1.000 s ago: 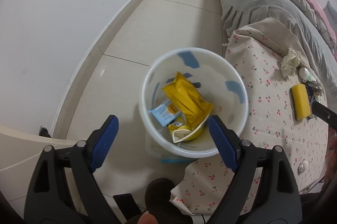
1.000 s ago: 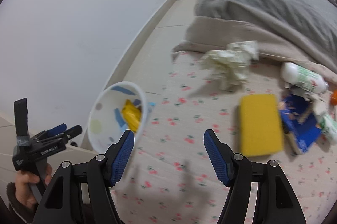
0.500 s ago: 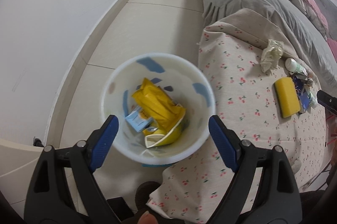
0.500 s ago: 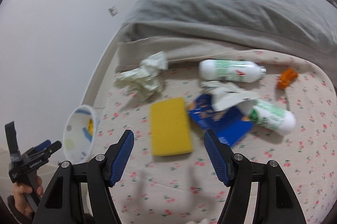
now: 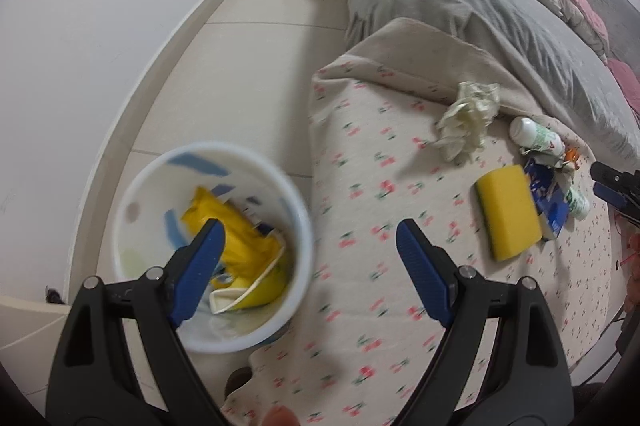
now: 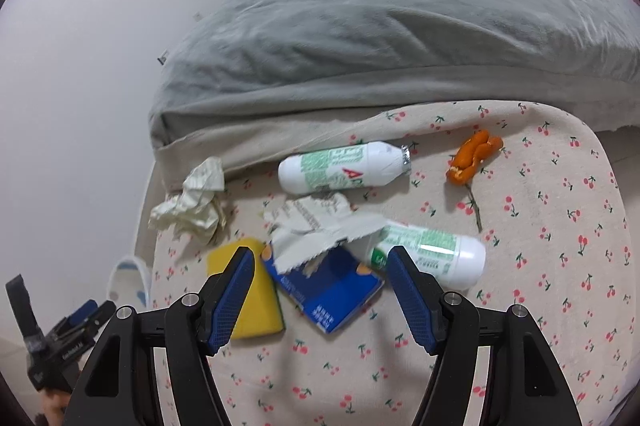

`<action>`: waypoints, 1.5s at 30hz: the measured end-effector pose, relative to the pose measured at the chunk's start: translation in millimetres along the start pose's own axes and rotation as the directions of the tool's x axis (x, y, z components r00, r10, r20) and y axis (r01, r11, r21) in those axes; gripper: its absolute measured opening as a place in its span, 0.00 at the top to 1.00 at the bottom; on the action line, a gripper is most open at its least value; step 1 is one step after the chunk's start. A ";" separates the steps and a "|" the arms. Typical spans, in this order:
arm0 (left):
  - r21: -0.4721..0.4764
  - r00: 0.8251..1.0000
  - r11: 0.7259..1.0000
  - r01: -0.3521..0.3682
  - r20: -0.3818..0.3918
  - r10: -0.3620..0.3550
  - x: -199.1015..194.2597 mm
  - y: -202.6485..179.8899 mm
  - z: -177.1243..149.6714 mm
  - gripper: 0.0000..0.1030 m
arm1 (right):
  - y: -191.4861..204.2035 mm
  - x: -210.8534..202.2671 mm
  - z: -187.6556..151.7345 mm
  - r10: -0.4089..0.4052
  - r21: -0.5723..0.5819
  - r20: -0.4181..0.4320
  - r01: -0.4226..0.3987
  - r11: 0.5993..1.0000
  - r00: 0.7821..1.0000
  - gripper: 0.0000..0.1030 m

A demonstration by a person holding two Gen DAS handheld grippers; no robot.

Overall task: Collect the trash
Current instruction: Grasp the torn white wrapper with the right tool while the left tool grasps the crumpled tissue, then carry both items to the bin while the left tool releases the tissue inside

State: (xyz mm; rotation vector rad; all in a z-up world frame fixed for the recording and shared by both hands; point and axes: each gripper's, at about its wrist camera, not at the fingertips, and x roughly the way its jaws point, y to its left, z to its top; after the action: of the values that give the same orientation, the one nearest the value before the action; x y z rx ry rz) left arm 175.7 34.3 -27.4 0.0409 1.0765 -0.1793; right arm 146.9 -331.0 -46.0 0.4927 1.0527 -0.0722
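Note:
A white bin with yellow wrappers inside stands on the floor beside the cherry-print bed cover. My left gripper is open and empty above the bin's right rim. My right gripper is open and empty just above a torn blue carton. Around the carton lie a yellow sponge, crumpled paper, two white bottles and orange peel. The sponge and paper also show in the left wrist view.
A grey quilt is heaped behind the trash. A white wall and tiled floor run along the left of the bed. The left gripper shows at the lower left of the right wrist view.
The left gripper has swung right, from over the bin toward the bed edge. The right gripper has moved right and closer over the carton and bottles. Both stay open.

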 end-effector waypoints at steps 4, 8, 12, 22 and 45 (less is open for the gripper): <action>0.035 1.000 0.999 0.020 0.023 -0.021 7.1 -23.0 9.8 0.15 | -1.4 10.0 6.9 0.002 0.013 -0.008 -0.002 1.000 1.000 0.32; 0.064 0.998 0.997 0.043 0.038 -0.045 15.6 -41.1 19.1 0.15 | 0.0 21.1 11.4 0.010 0.023 -0.023 -0.010 1.000 1.000 0.32; 0.071 0.994 0.993 0.096 0.039 -0.099 24.4 -56.1 30.3 0.15 | 4.8 33.1 14.1 0.015 0.028 -0.041 -0.014 1.000 0.999 0.32; 0.053 0.969 0.971 0.232 0.070 -0.235 41.3 -80.5 46.2 0.17 | 13.8 52.1 18.3 -0.022 -0.005 -0.062 0.022 1.000 0.998 0.32; 0.035 0.932 0.933 0.359 0.042 -0.360 46.7 -97.7 46.5 0.91 | 37.2 80.6 7.9 -0.050 -0.111 -0.128 0.036 0.993 0.991 0.74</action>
State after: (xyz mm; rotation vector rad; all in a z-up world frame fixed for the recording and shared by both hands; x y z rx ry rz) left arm 221.5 -73.5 -41.0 -0.1382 1.0270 -0.5234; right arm 204.6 -287.2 -97.9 0.3802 1.1892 -0.0207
